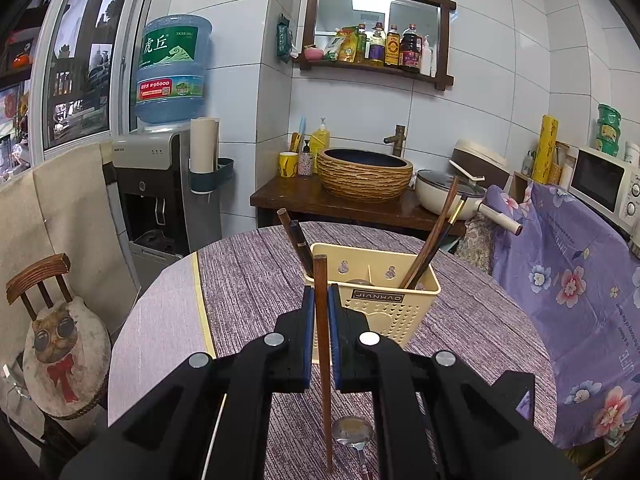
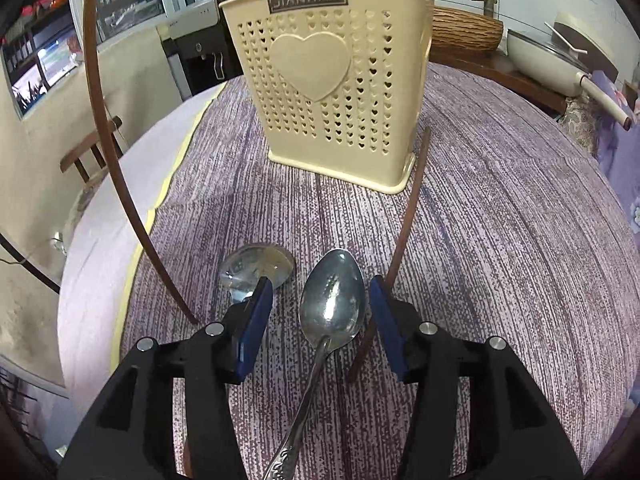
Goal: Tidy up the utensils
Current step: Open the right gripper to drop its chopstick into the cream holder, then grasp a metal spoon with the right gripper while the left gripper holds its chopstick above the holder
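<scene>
Two spoons (image 2: 334,296) lie on your purple tablecloth (image 2: 500,240) before the holder (image 2: 332,80), your right gripper (image 2: 322,320) spread around one, your left gripper (image 1: 321,336) pinching a chopstick (image 1: 322,344) upright.

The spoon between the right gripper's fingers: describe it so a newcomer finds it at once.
Start at the cream holder on the purple tablecloth, then come toward the camera. The oval spoon lies bowl-up inside the open right gripper, untouched. Its neighbour, the round spoon, lies left of it.
</scene>
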{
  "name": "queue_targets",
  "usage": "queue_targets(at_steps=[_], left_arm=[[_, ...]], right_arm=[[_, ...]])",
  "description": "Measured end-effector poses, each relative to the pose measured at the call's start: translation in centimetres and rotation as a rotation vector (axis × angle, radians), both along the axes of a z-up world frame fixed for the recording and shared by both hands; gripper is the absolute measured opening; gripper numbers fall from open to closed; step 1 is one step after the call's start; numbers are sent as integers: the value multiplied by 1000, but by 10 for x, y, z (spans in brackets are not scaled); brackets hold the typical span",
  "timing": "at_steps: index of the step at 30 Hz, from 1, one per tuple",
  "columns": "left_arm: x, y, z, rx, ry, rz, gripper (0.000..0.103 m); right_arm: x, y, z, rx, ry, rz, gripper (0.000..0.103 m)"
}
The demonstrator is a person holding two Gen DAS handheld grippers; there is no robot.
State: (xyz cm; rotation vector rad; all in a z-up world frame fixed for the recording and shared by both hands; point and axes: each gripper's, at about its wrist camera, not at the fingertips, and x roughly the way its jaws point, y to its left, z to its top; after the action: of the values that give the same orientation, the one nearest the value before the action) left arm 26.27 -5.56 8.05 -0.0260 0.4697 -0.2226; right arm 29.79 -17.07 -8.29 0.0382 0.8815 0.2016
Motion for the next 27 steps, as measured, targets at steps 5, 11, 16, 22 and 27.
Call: queue_targets(at_steps=[5,11,16,22,27], left_arm=[[0,2,0,-3,1,-1,8],[0,1,0,-1,1,-3,8],[0,1,0,-1,1,-2,8],[1,1,0,-2,2,-1,8],[1,1,-1,-5,3,-1,8]], right_arm=[[2,2,-6,-42,12,-14,50],[4,10,-9,-133,-7,-7,44],[6,7,-9,-146,-16,-18,39],[3,-7,1,-44,-30,-26,39],[-7,-28,30,95,-80,-13,39]])
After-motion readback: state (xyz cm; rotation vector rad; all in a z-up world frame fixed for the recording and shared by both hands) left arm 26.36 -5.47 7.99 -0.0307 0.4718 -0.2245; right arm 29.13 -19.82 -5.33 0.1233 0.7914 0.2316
